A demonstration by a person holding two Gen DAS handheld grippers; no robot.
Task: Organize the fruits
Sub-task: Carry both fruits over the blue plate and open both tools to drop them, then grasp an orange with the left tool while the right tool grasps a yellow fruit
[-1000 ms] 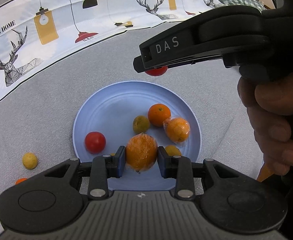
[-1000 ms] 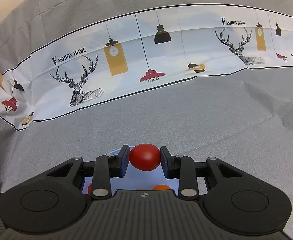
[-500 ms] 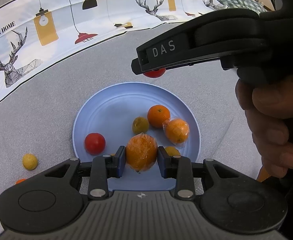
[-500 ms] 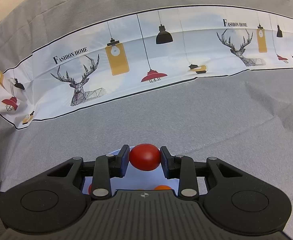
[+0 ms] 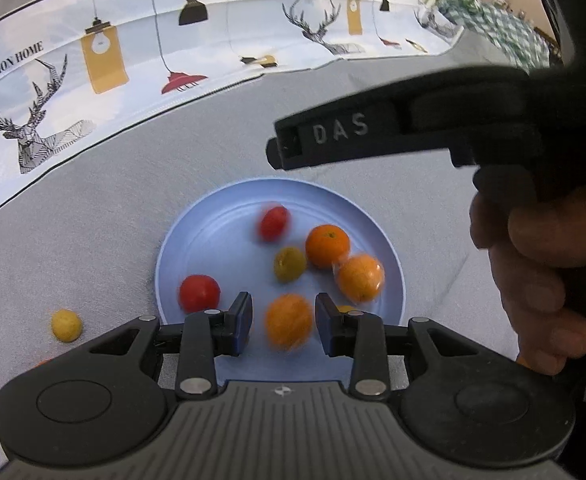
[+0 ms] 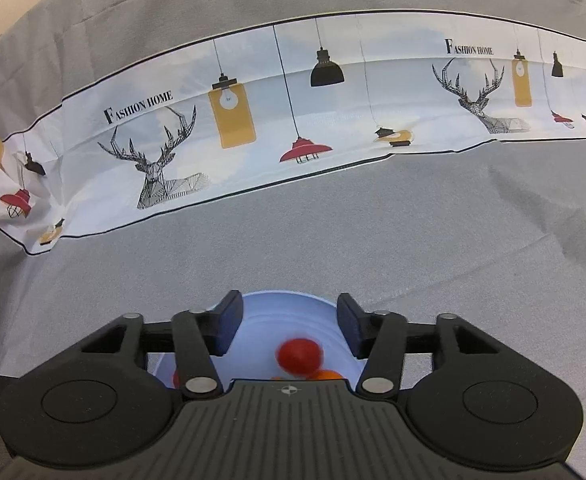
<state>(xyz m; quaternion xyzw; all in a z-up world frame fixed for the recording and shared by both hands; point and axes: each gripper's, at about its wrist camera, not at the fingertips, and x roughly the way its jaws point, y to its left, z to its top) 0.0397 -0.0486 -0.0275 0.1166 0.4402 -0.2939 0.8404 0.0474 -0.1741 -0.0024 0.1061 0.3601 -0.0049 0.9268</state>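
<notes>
Over the blue plate (image 5: 389, 258) both tools are hanging with fingers spread and nothing pinched. Left gripper (image 5: 283, 320) is sitting low at the plate's near edge, its pads wide apart, and a blurred orange (image 5: 289, 320) is lying loose in the gap between them, clear of both pads. Right gripper (image 6: 289, 328) is hovering higher, fingers parted too, with a smeared red tomato (image 6: 299, 355) showing below them over the plate; the left view is catching that same blurred tomato toward the plate's far side. Resting on the plate are a second red tomato (image 5: 199, 293), a greenish-yellow fruit (image 5: 289, 264), a bare orange (image 5: 328, 246) and a wrapped orange (image 5: 360, 278) touching it. Off the plate, a small yellow fruit (image 5: 66, 325) is sitting on the grey cloth (image 5: 93, 240) to the left
</notes>
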